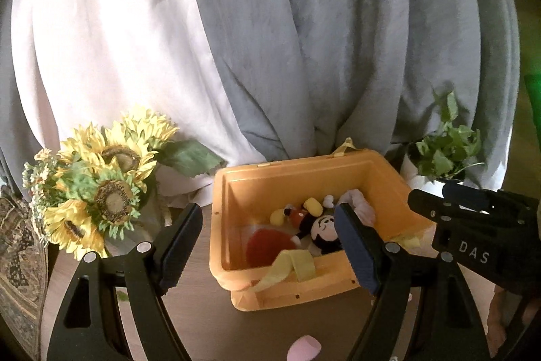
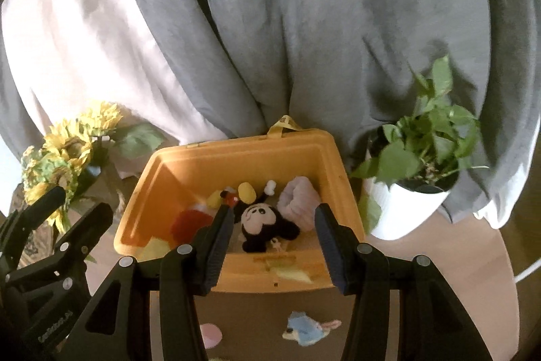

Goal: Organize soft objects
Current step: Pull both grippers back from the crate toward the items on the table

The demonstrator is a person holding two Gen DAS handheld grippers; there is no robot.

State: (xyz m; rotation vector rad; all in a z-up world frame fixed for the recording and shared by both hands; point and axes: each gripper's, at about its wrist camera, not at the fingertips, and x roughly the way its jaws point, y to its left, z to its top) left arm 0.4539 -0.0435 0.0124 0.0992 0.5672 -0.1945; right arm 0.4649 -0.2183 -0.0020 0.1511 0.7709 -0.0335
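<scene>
Nearest, on the bench (image 2: 473, 276): two soft toys not yet put away. A blue fish toy (image 2: 297, 329) lies just in front of the bin, and a pink soft piece (image 2: 210, 334) sits to its left, cut off at the frame edge in both views.

Right tongs (image 2: 270, 246): jaws apart, nothing between them, poised over the bin's near wall. Left tongs (image 1: 267, 249): jaws apart and wider, also empty, off the bin's left front corner.

Orange bin (image 2: 324, 158): open top, already holding a mouse plush (image 2: 267, 222), a pale pink plush (image 2: 301, 202) against the right wall and a red and yellow toy (image 2: 189, 224) on the left.

Judgement: next step is fetching a loose toy. The fish lies below the right tongs, so that side looks best placed. Come down over its body, not a fin, close gently, lift clear of the rim, release over the free right front of the bin.

Farther back: sunflowers (image 1: 101, 192) to the left and a potted plant (image 2: 416, 188) to the right, both near the bin; keep swings narrow. Grey curtain (image 2: 304, 22) behind
</scene>
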